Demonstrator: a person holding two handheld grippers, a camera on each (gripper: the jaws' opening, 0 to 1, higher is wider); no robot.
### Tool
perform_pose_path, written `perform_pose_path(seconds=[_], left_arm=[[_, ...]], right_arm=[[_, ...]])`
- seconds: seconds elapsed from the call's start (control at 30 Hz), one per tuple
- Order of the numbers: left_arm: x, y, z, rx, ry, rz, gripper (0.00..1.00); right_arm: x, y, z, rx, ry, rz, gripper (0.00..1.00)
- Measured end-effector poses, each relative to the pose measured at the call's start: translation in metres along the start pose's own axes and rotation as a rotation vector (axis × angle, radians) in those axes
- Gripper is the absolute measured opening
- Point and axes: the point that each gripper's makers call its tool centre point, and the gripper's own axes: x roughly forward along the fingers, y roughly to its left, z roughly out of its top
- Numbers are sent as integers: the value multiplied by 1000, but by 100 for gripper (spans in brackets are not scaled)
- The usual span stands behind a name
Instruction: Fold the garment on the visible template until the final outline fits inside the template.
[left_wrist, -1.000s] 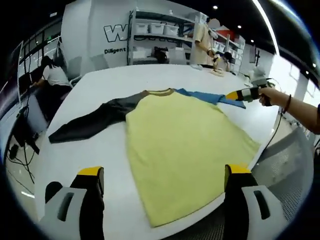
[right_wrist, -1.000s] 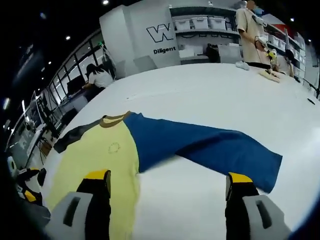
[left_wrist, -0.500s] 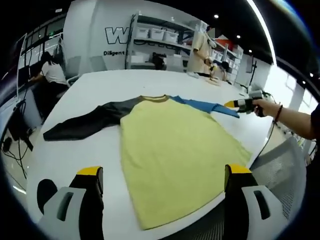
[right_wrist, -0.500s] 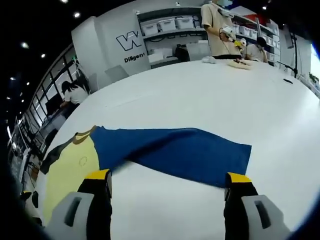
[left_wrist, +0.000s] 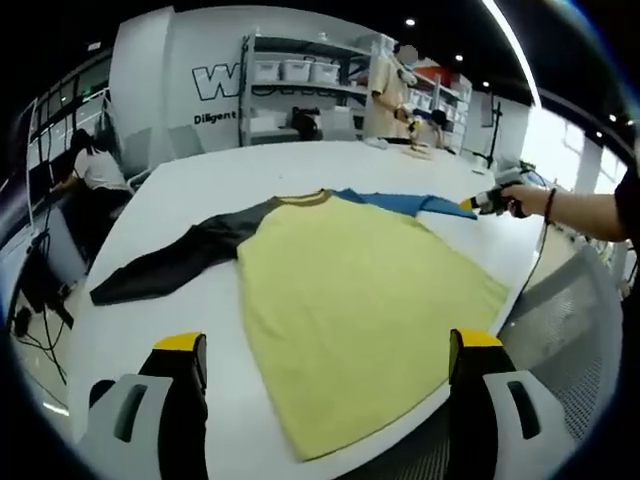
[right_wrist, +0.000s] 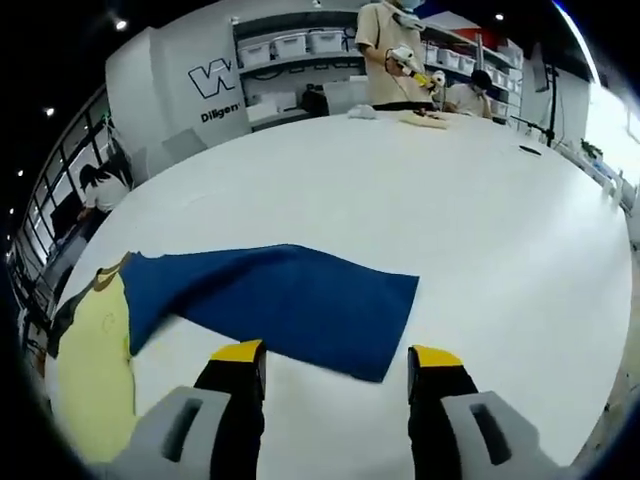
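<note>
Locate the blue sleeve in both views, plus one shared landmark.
Left gripper view: blue sleeve upper centre-right, running from the collar toward the right gripper.
Right gripper view: it lies across the centre-left, cuff end just above the gripper's jaws.
Shared landmark: the yellow shirt body, at far left in the right gripper view.

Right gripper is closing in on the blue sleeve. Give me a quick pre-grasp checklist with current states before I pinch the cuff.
1. Right gripper jaws apart, empty: ok.
2. Blue sleeve cuff edge lies just ahead of the jaws, not yet between them: not ok.
3. Sleeve lies flat on the white table: ok.
4. Left gripper open, clear of the yellow shirt body: ok.
5. Dark sleeve spread out, unfolded: ok.
6. Template outline under the garment: cannot tell.
</note>
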Motion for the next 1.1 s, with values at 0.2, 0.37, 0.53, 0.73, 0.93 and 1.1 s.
perform_pose_path(seconds=[0.2,0.37,0.53,0.73,0.93,1.1], left_arm=[[0,1,-2,-8,7,4,99],[0,2,-3,-8,12,9,99],[-3,5,4,9,-18,32,95],[-2,2,5,32,-16,26,94],[-1,1,0,46,8,25,95],[-1,0,0,67,17,28,95]], right_arm=[[4,-11,-6,-25,25,-54,29],[4,-17,-2,-81,16,-72,19],[9,-20,1,-146,30,-80,0],[13,-25,7,-141,29,-89,0],[19,-36,14,-157,28,-113,0],[25,-45,21,-183,34,-123,0]])
